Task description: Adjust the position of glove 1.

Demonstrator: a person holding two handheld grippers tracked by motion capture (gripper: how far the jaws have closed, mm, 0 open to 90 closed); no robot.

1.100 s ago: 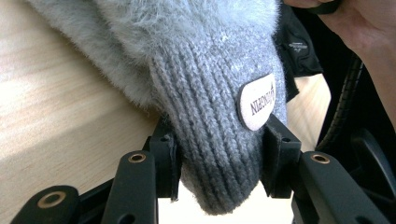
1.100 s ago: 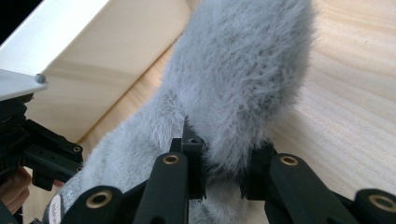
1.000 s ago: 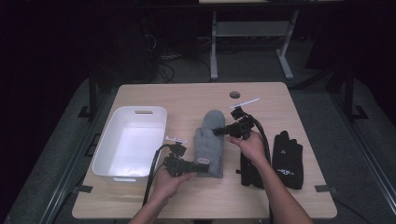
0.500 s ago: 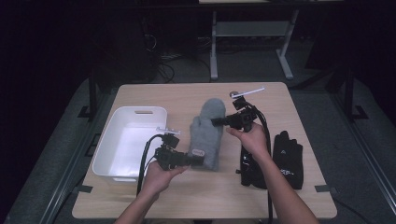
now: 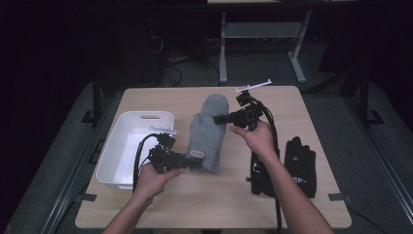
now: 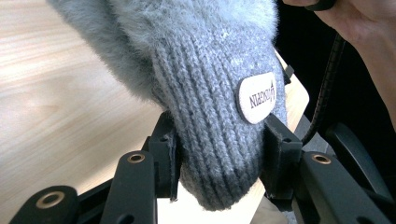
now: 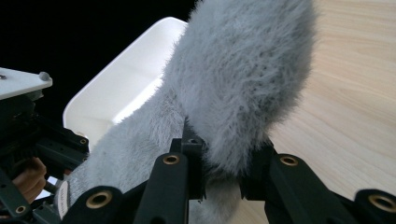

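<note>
- Nearest the camera in the high view, two forearms come in from the bottom edge, cut off below the elbows.
- The left hand-held gripper (image 5: 192, 163) is clamped on the ribbed cuff of one grey mitten (image 5: 208, 131); in the left gripper view its pads press the knit from both sides, beside an oval label (image 6: 257, 97) whose lettering is too small to read surely.
- The mitten hangs above the worktop (image 5: 185, 204), stretched between both tools; its underside is hidden.
- To the right lie dark gloves: one black glove (image 5: 300, 163) shows plainly, while a second dark glove (image 5: 262, 178) is partly covered by the right forearm, so its outline is hard to make out.
- One white bin (image 5: 129, 148) stands at the left of the worktop, just beside the left hand; part of its near rim is hidden behind that hand and cable.
- Farther off, the right hand-held gripper (image 5: 219, 118) is clamped on the mitten's fluffy tip; in the right gripper view the fur bulges over the jaws and hides the pads.
- Beyond the worktop, the floor and a pale table frame (image 5: 260, 48) sink into darkness; cables there are barely readable.
</note>
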